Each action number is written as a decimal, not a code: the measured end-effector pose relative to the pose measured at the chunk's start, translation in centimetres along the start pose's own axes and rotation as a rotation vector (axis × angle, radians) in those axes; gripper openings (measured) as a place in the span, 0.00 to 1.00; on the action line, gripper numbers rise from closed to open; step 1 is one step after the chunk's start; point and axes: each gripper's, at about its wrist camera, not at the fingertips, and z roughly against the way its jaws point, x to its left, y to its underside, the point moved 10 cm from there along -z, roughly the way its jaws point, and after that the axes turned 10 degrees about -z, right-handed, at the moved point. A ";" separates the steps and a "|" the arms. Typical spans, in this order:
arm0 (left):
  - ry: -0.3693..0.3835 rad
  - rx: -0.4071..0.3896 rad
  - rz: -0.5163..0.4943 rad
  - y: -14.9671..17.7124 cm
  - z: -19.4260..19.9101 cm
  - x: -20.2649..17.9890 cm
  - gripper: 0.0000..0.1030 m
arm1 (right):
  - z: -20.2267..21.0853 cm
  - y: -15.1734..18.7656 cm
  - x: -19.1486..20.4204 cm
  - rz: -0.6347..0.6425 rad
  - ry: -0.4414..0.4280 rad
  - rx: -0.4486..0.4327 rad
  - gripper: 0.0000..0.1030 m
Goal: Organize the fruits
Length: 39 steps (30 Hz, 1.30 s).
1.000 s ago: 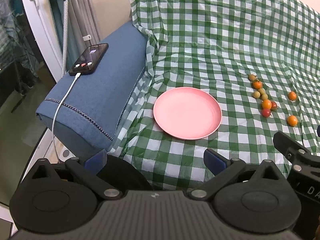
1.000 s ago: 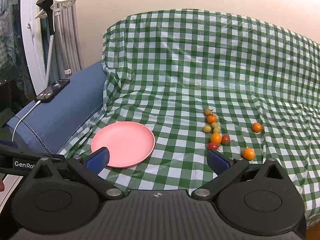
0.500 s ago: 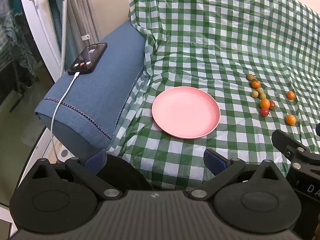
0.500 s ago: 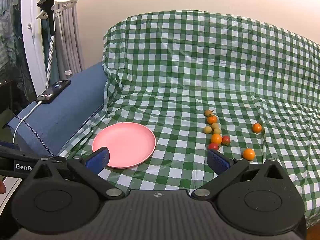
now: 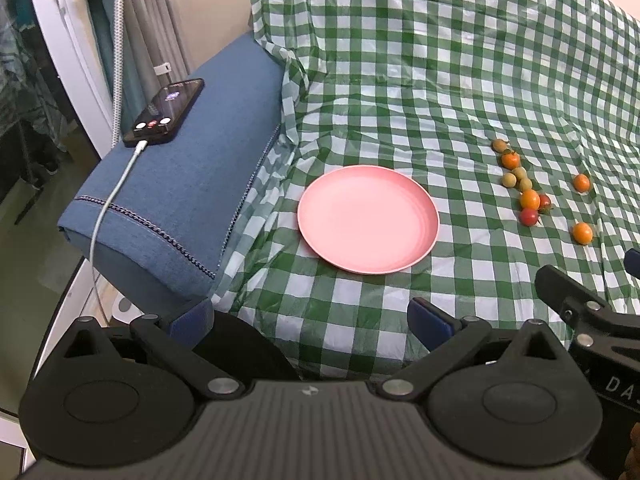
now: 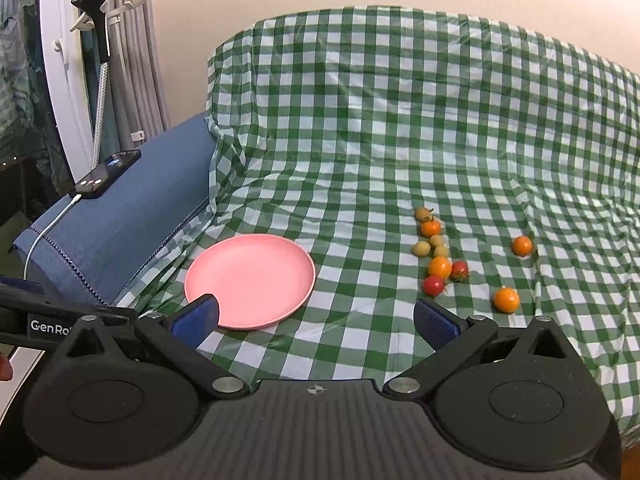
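A shiny green and white checked cloth [image 6: 400, 128] covers a soft, bumpy seat, and it has folds and wrinkles. A round, smooth pink plate [image 5: 368, 218] lies flat on it with nothing in it. To the right of the plate, well apart from it, sits a bunch of small round fruits [image 6: 436, 256]: some orange, some red, some pale yellow-green. Two more orange fruits [image 6: 506, 299] lie alone, farther right. They are too small to tell just what kind they are.

The left gripper [image 5: 310, 318] has its blue-tipped fingers wide apart and holds nothing. The right gripper [image 6: 316, 314] is wide too, with nothing between its fingers. Both are near the front edge of the cloth.

A black phone [image 5: 164, 112] with a white cable [image 5: 108, 208] lies on a blue, woven armrest [image 5: 180, 200]. The right gripper is cut off at the edge of the left view.
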 end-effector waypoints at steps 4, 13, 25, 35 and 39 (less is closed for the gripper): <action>0.007 0.010 -0.012 -0.1 -0.6 -0.5 1.00 | -0.5 0.1 -0.2 -0.008 0.004 0.008 1.00; 0.007 0.032 -0.029 -0.7 -2.0 -0.9 1.00 | -1.7 0.5 -0.6 -0.012 0.010 0.021 1.00; -0.004 0.066 -0.037 -1.1 -3.3 -1.1 1.00 | -3.3 0.6 -1.1 -0.019 -0.001 0.036 1.00; -0.011 0.072 -0.051 -1.4 -3.4 -1.5 1.00 | -3.5 0.6 -1.2 -0.030 -0.005 0.043 1.00; -0.014 0.072 -0.058 -1.4 -3.5 -1.6 1.00 | -3.6 0.6 -1.4 -0.032 -0.009 0.043 1.00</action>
